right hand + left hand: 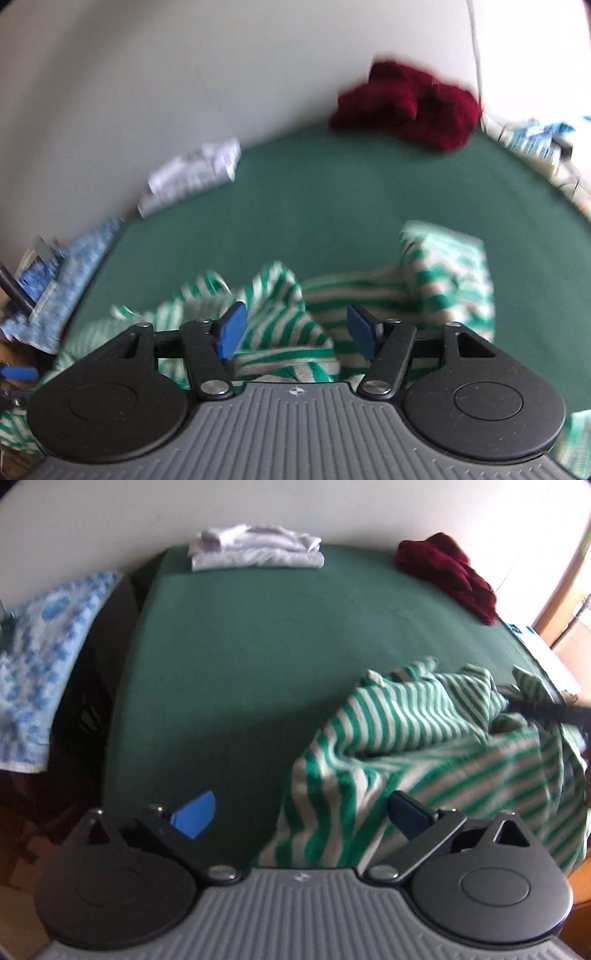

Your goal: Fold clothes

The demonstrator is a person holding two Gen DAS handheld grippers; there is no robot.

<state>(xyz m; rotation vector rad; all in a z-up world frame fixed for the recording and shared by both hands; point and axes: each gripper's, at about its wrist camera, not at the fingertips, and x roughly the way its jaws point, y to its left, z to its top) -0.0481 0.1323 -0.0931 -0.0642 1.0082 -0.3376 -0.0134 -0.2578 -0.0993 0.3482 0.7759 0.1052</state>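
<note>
Green-and-white striped knit garment [280, 317] lies rumpled on the green cloth-covered table [240, 657], right under the right claw [295, 328], whose jaws stand apart, gripping nothing; the left claw [299, 812] gapes wide beside it. Soft, floppy, probably light: pinch a hem edge.

Your left gripper [301, 814] hangs with its jaws spread wide and nothing between the blue pads [195, 814]. Its right-hand finger sits over the rumpled green-and-white striped garment [424, 738], which lies on the green bed cover [240, 657]. At the far edge you have a folded white stack [256, 552] and a heap of dark red cloth [448, 574]. A blue patterned towel [44, 657] lies off to the left
</note>
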